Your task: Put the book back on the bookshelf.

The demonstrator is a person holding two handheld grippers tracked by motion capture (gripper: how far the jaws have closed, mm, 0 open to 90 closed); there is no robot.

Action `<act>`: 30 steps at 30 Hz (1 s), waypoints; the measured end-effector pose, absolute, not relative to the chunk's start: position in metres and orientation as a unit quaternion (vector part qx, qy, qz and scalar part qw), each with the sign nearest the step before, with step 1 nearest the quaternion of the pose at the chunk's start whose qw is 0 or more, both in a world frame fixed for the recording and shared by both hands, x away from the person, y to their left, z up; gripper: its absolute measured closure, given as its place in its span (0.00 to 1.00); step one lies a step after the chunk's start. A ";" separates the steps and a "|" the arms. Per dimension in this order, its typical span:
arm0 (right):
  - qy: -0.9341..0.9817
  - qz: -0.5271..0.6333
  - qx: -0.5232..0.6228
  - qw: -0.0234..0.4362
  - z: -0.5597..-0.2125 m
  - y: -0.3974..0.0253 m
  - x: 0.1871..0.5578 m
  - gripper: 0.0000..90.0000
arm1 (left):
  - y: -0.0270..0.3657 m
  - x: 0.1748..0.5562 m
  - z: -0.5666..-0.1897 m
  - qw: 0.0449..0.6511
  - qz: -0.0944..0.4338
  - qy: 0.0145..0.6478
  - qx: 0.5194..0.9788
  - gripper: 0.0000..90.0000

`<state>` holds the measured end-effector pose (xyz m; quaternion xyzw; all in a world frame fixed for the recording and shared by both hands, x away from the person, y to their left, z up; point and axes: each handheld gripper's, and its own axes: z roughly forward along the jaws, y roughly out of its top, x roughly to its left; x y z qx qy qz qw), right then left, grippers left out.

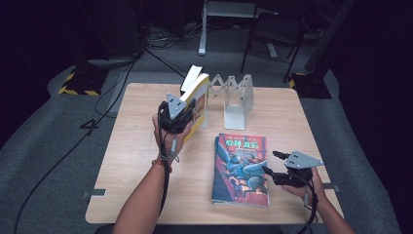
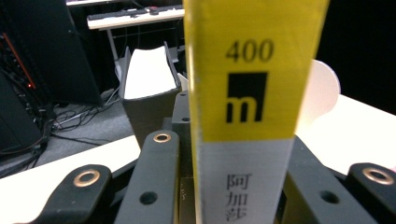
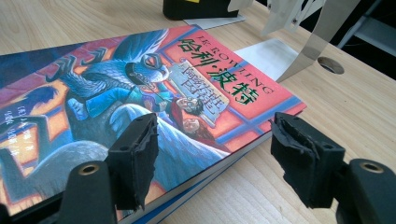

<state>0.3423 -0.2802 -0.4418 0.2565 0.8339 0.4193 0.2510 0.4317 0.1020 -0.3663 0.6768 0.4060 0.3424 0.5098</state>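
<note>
- Between the jaws of the left gripper (image 1: 181,113), at the far left-centre of the table (image 1: 141,161), a yellow book (image 1: 199,100) is held upright; in the left gripper view its yellow-and-grey spine (image 2: 247,93) stands straight up through the gap, with the jaws closed against its two sides.
- Just to the right of the held book, the metal bookend rack (image 1: 236,100) is seen, its zigzag folding part running left to right along the far side of the table. The book's long axis is vertical and its fore-edge points up and away, so a short carry to the right is judged to be what would put it against the rack.
- Nearer the person, a second book with a blue-and-red illustrated cover (image 1: 242,168) lies flat on the table, its long axis running from the near edge toward the rack.
- Beside that flat book's right edge, the right gripper (image 1: 273,163) is held low, with its jaws spread wide and nothing between them. In the right gripper view the book's near corner (image 3: 261,130) lies between and just ahead of the two pads (image 3: 135,158), one pad being over the cover and the other off the edge over bare wood.
- Of the two hands, the right is clearly the nearer to the flat book, and the left to the rack.
</note>
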 end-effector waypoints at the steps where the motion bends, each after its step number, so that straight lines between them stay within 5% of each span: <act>1: 0.835 0.419 0.256 0.250 -0.442 -0.280 0.342 0.37 | 0.101 0.434 -0.369 0.511 0.342 0.407 0.676 0.83; 30: 0.838 0.417 0.248 0.252 -0.444 -0.279 0.342 0.37 | 0.078 0.455 -0.397 0.476 0.370 0.447 0.660 0.79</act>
